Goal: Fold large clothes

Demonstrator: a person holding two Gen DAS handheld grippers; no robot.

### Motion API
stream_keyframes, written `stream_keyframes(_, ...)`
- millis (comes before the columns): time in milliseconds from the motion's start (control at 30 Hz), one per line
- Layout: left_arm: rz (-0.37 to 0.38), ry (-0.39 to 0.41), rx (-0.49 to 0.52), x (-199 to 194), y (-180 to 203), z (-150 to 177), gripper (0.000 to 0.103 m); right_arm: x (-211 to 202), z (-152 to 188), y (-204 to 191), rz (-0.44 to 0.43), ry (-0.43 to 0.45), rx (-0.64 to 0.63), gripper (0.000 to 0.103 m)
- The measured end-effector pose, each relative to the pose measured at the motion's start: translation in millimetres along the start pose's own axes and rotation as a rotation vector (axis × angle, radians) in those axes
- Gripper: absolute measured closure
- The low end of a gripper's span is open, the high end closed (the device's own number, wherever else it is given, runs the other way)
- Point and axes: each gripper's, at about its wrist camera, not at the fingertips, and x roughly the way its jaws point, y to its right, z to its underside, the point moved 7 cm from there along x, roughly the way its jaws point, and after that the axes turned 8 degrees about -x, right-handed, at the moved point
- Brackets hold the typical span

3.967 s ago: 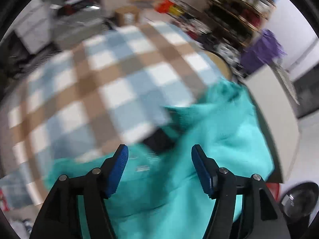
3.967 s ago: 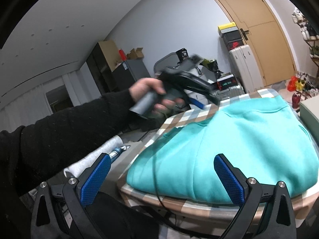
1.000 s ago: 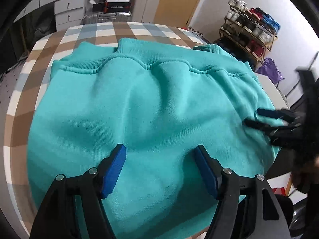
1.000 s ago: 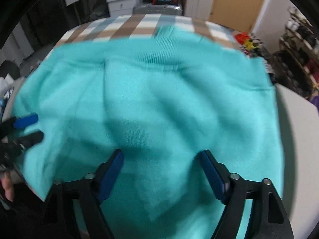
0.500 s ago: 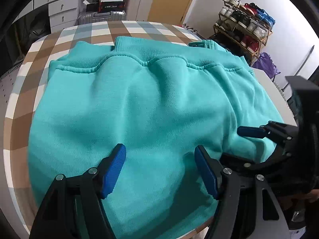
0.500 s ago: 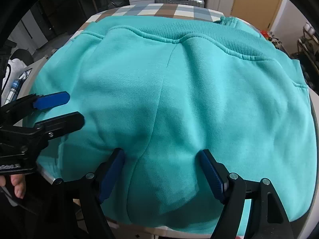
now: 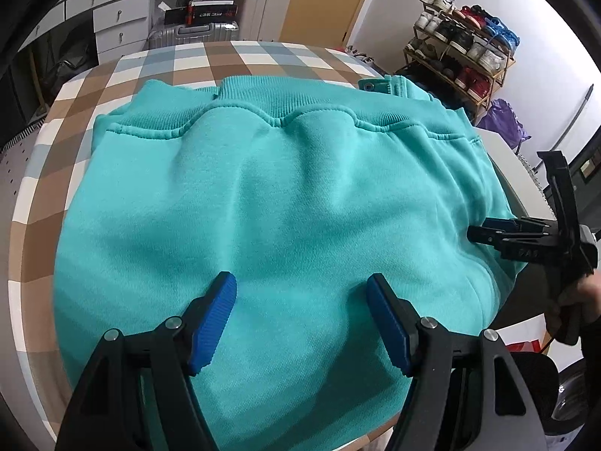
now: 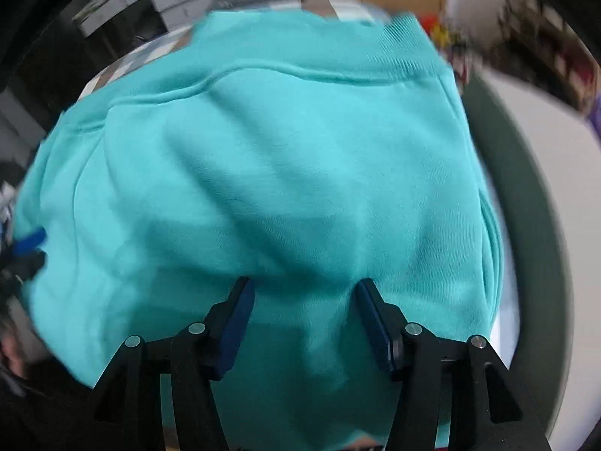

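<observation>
- the teal sweatshirt point(image 7: 285, 203) lay folded into a broad, thick block on the checked cloth point(image 7: 157, 64) of the counter point(image 7: 22, 248), its ribbed band point(image 7: 285, 103) running along the far edge.
- its near edge reached the near rim of the counter, and its right side hung a little past the checked cloth.
- i could see soft creases across the top layer and a stitched seam just below the ribbing.
- my left tongs point(image 7: 300, 319) hovered over the near part of the sweatshirt with the blue pads point(image 7: 214, 315) standing well apart; i could not tell whether the tips touched the fabric, but nothing was pinched between them.
- my right tongs point(image 8: 304, 323) were over the near right part of the garment, pointing steeply down; their jaws had just been closing, yet a clear gap remained and only flat fabric showed behind it, nothing pinched.
- in the left view the right tongs point(image 7: 488, 231) met the sweatshirt's right edge, with a hand point(image 7: 578, 300) on the grip.
- the right view was blurred.
- beyond the counter stood a shoe rack point(image 7: 462, 52), a silver suitcase point(image 7: 191, 32) and white drawers point(image 7: 120, 18).
</observation>
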Motion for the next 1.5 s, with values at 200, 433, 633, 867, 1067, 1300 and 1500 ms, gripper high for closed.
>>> stream_keyframes(200, -0.023, 0.009, 0.005, -1, 1, 1, 0.036, -34, -41, 4, -0.082, -0.004, -0.017, 0.048)
stream_keyframes(433, -0.039, -0.001, 0.001, 0, 3, 1, 0.035, 11, -90, 7, -0.035, -0.040, -0.005, 0.047)
stream_keyframes(633, -0.022, -0.009, 0.005, 1, 2, 0, 0.035, 28, -94, -3, 0.016, 0.036, -0.032, 0.042)
stream_keyframes(867, -0.034, -0.004, 0.010, 0, 4, 1, 0.035, -58, -61, 8, -0.150, 0.148, -0.073, 0.049)
stream_keyframes(1067, -0.045, 0.004, -0.004, -1, 4, 2, 0.035, -53, 5, 11, -0.149, -0.026, -0.114, 0.054)
stream_keyframes(1300, -0.024, 0.001, 0.029, -11, 7, 3, 0.035, -12, 16, 9, -0.029, -0.040, -0.035, 0.053)
stream_keyframes(1500, 0.140, 0.100, 0.083, -62, 18, 11, 0.035, -32, -2, -9, 0.028, -0.051, -0.038, 0.061)
